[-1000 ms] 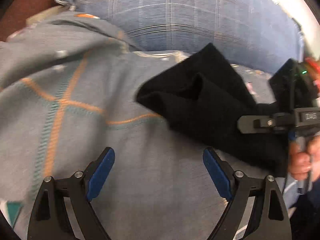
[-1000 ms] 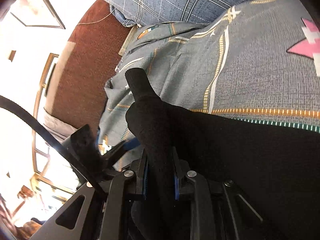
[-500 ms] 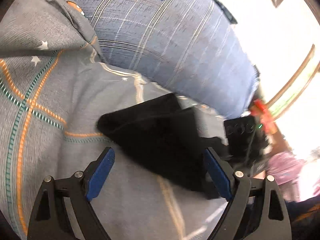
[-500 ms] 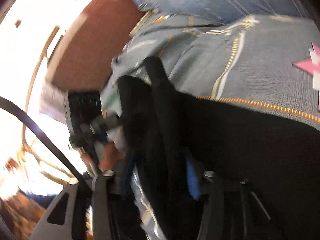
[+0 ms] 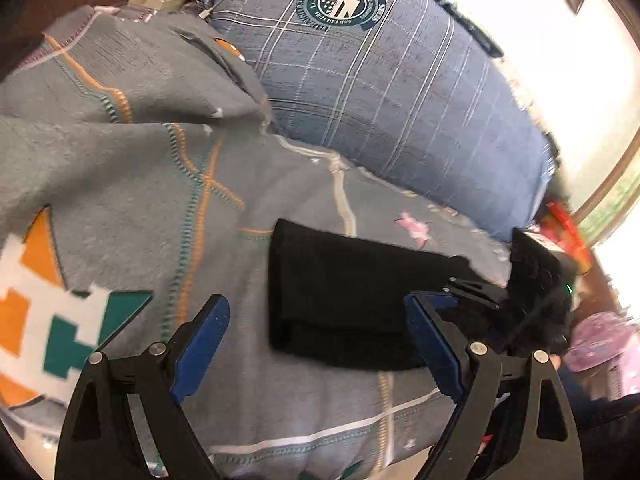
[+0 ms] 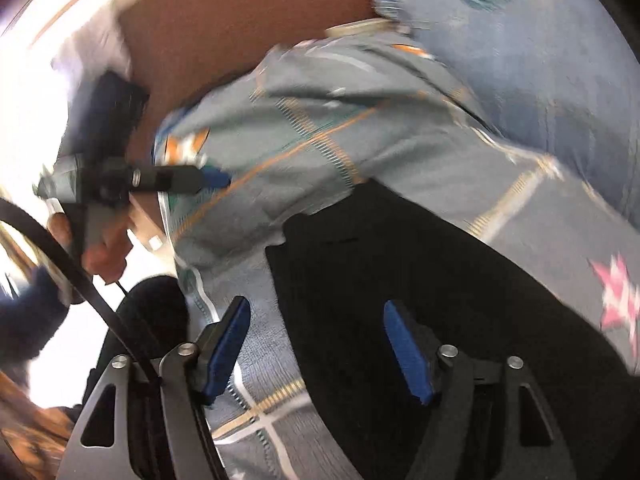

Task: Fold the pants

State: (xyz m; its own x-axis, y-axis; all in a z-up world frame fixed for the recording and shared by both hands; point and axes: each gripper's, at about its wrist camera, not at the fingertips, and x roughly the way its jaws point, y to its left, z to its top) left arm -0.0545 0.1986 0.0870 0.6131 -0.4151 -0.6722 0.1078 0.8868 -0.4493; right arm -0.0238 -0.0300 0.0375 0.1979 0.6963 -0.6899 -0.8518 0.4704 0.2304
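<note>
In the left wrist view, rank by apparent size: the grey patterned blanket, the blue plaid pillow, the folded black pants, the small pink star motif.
1. Grey patterned blanket, largest, though it lies nearest the camera.
2. Blue plaid pillow.
3. Folded black pants.
4. Pink star motif, smallest by far.

The pants (image 5: 352, 300) were laid folded on the blanket (image 5: 168, 184), which was spread over the bed. Behind them, a large pillow (image 5: 380, 80) was propped along the blanket's far edge. The left gripper (image 5: 316, 344) was held before the pants' left end; the right gripper (image 6: 316, 344) was apparently placed above their opposite end, each with jaws parted.
</note>
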